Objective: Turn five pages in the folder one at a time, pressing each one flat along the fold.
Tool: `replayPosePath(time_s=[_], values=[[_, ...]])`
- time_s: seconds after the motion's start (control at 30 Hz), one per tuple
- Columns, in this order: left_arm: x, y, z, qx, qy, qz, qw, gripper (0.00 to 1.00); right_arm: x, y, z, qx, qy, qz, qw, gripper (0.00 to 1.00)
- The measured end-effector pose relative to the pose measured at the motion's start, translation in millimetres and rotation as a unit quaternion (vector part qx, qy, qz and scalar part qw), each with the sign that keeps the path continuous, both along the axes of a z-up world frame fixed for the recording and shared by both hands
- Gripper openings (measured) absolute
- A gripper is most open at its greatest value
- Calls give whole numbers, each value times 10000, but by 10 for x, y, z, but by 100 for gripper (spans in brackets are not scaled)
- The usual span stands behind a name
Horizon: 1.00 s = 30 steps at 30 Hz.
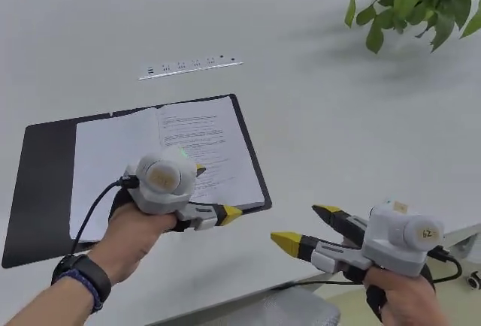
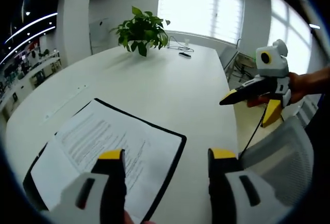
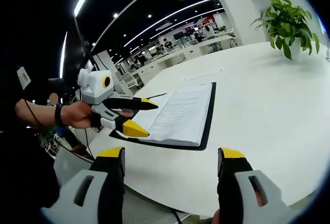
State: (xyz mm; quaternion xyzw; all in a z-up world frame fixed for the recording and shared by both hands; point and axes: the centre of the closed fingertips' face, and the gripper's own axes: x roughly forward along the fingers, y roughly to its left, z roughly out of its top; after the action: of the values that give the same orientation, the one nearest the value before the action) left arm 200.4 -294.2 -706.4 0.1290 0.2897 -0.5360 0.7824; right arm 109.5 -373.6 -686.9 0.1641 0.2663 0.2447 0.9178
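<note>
1. The folder (image 1: pixel 41 191) lay open on the smooth white tabletop (image 1: pixel 338 116), its cover matte black and its printed page (image 1: pixel 207 149) thin and flat.
2. The left hand-held gripper (image 1: pixel 214 191) hovered over that page with jaws apart and empty. The right hand-held gripper (image 1: pixel 307 226) hung nearby, likewise.
3. I'd pinch one sheet's outer corner lightly, then stroke along the fold.

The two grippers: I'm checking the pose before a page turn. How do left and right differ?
The left gripper is over the right-hand page of the open folder; the right gripper is off the folder, by the table's near edge. In the head view the left gripper points rightward, the right gripper leftward, facing each other. Shared: open jaws, yellow tips, nothing held.
</note>
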Motion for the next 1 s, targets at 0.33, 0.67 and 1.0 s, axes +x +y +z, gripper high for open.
replayPosePath(time_s=[0.33, 0.67, 1.0], values=[[136, -213, -242, 56, 156, 237, 9996, 64, 50, 64, -19, 22, 39, 49, 10000, 72], [288, -288, -467, 413, -127, 400, 9983, 64, 64, 153, -24, 59, 91, 119, 9999, 71], [425, -394, -654, 510, -110, 600, 9968, 69, 58, 135, -70, 87, 213, 108, 9997, 69]])
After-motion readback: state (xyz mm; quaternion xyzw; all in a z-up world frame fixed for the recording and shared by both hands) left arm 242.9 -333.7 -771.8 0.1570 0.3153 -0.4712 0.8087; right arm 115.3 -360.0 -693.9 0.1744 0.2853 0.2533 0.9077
